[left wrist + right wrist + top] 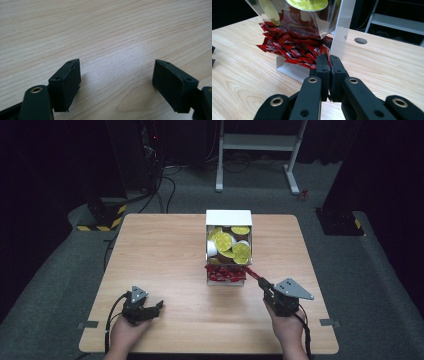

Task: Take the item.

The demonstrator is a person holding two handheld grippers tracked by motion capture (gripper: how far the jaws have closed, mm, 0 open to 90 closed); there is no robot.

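On the wooden desk [165,265] stands a tall clear dispenser box [229,218] with a white back, placed near the middle and closer to the far edge than to the near one. Its upper part holds white cups with yellow-green lids [224,241], and its lower tray, facing the near edge, is heaped with red sachets [224,274]. The right gripper [261,282] sits just off the tray's right front corner, toward the near right part of the desk, held in the person's right hand [287,327]. Its jaws are clenched on one red sachet [251,272], which stretches from the pile to the jaw tips in the high view; in the right gripper view the two black jaws stand pressed together with a sliver of that red sachet [327,53] pinched between them, right in front of the heap of sachets [292,45] and the clear wall of the box [343,27]. The left gripper [159,306] rests low by the near left edge of the desk, in the person's left hand [127,332], well apart from the box. Its jaws are released and spread wide, and in the left gripper view bare wood grain of the desk [112,37] lies between them, with nothing in their grasp.
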